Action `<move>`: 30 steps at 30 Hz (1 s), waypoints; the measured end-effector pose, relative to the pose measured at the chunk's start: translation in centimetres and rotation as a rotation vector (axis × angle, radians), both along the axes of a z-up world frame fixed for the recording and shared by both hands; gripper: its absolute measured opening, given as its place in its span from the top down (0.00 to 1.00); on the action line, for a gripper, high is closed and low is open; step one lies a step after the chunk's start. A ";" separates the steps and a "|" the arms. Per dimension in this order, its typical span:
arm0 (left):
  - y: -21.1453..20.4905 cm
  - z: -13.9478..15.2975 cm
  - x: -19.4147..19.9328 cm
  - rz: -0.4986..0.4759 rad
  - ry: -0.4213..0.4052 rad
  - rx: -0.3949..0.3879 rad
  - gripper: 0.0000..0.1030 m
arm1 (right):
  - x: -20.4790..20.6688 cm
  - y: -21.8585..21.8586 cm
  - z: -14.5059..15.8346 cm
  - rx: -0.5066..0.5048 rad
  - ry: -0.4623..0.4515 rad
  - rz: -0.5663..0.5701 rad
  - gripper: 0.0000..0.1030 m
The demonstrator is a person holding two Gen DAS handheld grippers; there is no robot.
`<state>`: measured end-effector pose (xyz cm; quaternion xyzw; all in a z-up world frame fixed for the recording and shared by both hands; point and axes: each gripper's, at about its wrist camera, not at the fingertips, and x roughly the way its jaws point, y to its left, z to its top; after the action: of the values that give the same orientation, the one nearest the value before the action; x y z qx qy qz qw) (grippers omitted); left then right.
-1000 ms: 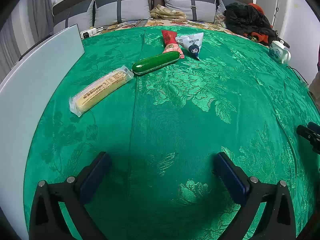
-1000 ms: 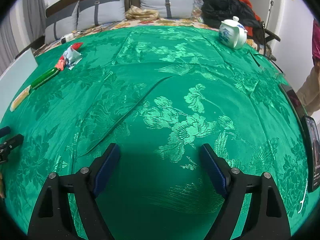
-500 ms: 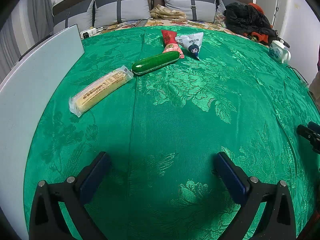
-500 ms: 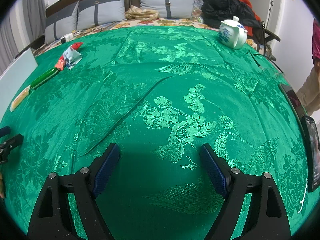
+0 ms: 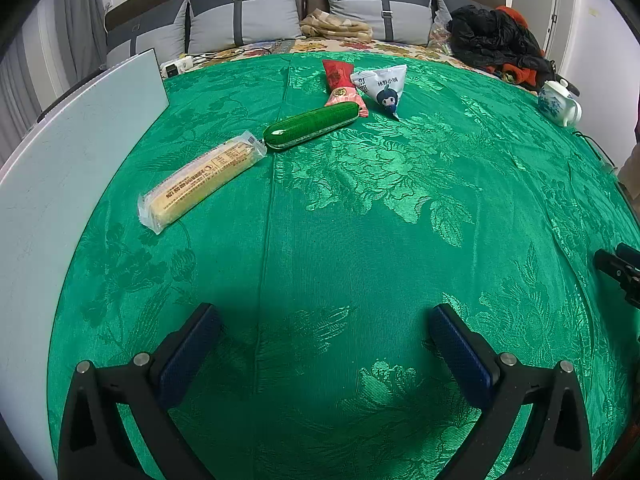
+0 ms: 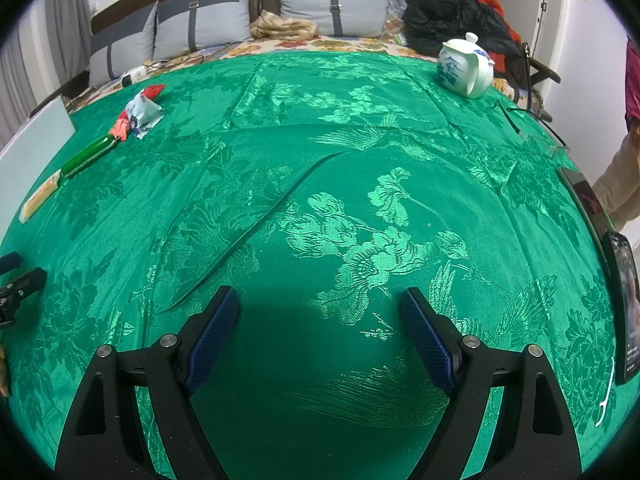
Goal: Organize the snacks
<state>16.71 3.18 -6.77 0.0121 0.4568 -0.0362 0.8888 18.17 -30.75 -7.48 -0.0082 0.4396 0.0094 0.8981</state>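
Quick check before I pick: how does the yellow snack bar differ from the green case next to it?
The yellow bar sits in a clear, flat-ended wrapper with print on it; the green case is glossy, opaque, with rounded ends. The bar lies nearer the left gripper and the white board; the case lies farther back, its far end against the red packet. Both are long, lie flat on the green cloth, angled alike, almost end to end.

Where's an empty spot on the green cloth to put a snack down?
The widest bare patch is the green patterned cloth between the white-and-blue teapot and the snacks. It is crowded from the yellow clear-wrapped bar to the white triangular packet.
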 end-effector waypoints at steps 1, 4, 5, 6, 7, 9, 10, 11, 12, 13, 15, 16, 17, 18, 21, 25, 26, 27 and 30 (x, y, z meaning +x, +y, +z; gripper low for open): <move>0.0 0.0 0.0 0.000 0.000 0.000 0.00 | 0.0 0.0 0.0 0.000 0.000 0.000 0.17; 0.0 0.0 0.0 0.000 0.000 0.000 0.00 | 0.0 0.0 0.0 0.001 0.000 0.000 0.17; 0.0 0.0 0.0 0.000 0.000 0.000 0.00 | 0.0 0.0 0.0 0.001 0.000 0.000 0.17; 0.1 0.0 0.0 0.000 0.000 0.000 0.00 | 0.0 0.0 0.0 0.001 0.000 0.000 0.17; 0.0 0.0 0.0 0.000 0.000 0.000 0.00 | 0.0 0.0 0.0 0.001 0.000 0.000 0.17; 0.0 0.0 0.0 0.000 0.000 0.001 0.00 | 0.0 0.0 0.0 0.001 0.000 0.001 0.17; 0.0 0.0 0.0 0.000 0.000 0.001 0.00 | 0.0 0.0 0.0 0.001 0.000 0.001 0.17; 0.0 0.0 0.0 0.000 0.000 0.001 0.00 | 0.0 0.0 0.0 0.003 0.000 0.001 0.16; 0.1 0.0 0.0 0.000 0.000 0.001 0.00 | 0.0 0.0 0.0 0.004 0.000 0.002 0.16; 0.0 0.0 0.0 0.000 0.000 0.001 0.00 | 0.0 -0.1 0.0 0.006 0.001 0.003 0.16; 0.0 0.0 0.0 0.000 0.000 0.001 0.00 | 0.0 -0.1 -0.1 0.007 0.001 0.003 0.16; 0.0 0.0 0.0 0.000 0.000 0.001 0.00 | 0.0 -0.1 -0.1 0.007 0.001 0.003 0.16; 0.0 0.0 0.0 0.000 0.000 0.001 0.00 | 0.0 -0.1 -0.1 0.007 0.001 0.003 0.16; 0.0 0.0 0.0 0.000 0.000 0.001 0.00 | 0.0 -0.1 -0.1 0.007 0.001 0.003 0.16; 0.0 0.0 0.0 0.000 0.000 0.001 0.00 | 0.0 -0.1 -0.1 0.007 0.001 0.003 0.16; 0.0 0.0 0.0 0.000 0.000 0.001 0.00 | 0.0 -0.1 -0.1 0.008 0.001 0.003 0.16; 0.1 0.0 0.0 0.000 0.000 0.001 0.00 | 0.0 -0.1 -0.1 0.008 0.001 0.003 0.16; 0.0 0.0 0.0 0.000 0.000 0.001 0.00 | 0.0 -0.1 -0.1 0.008 0.001 0.003 0.16; 0.0 0.0 0.0 0.000 0.000 0.002 0.00 | 0.0 -0.1 -0.1 0.009 0.001 0.003 0.15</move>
<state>16.75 3.21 -6.79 0.0130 0.4568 -0.0359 0.8888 18.16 -30.84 -7.54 -0.0049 0.4399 0.0125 0.8980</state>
